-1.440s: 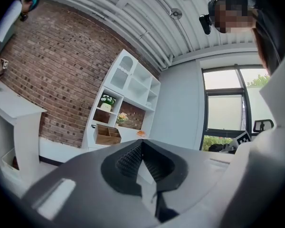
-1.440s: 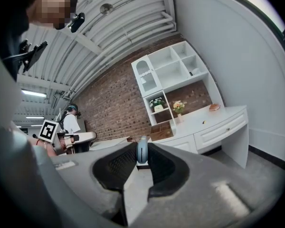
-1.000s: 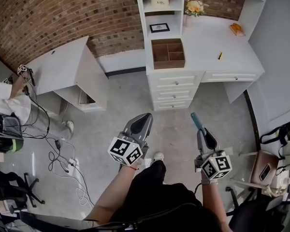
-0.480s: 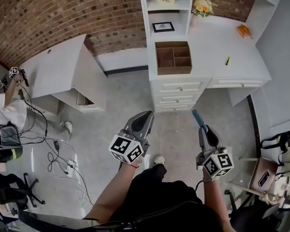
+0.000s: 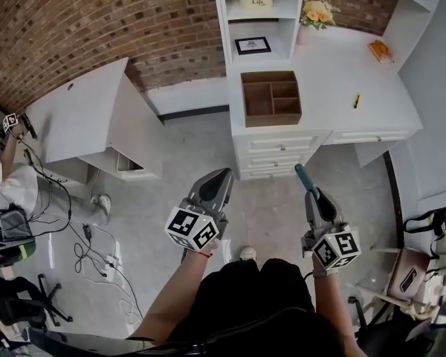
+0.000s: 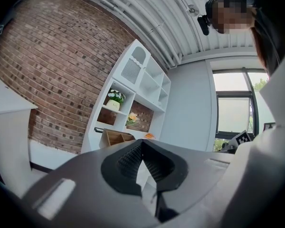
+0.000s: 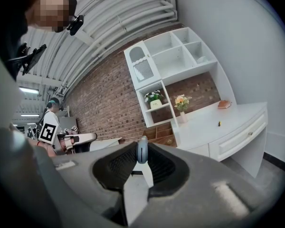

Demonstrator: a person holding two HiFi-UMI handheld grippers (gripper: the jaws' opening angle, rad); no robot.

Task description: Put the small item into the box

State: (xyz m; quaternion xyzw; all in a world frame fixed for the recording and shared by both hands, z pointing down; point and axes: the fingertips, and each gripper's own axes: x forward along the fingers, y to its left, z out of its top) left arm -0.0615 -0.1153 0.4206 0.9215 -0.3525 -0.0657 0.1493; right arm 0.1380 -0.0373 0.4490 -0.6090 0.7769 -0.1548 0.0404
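A brown wooden box with compartments stands on the white desk ahead of me; it also shows as the box and the box in the two gripper views. My right gripper is shut on a small blue-grey stick-like item, whose rounded end juts up between the pads. My left gripper is shut with nothing in it, its ribbed pads meeting at the tip. Both grippers hang over the grey floor, well short of the desk.
A small yellow object and an orange object lie on the desk. Shelves with a plant, a framed picture and flowers rise behind. A white low table, floor cables and another person are at left.
The desk and box have slid lower and nearer in the head view as I step forward. Both grippers keep their places and their grips.
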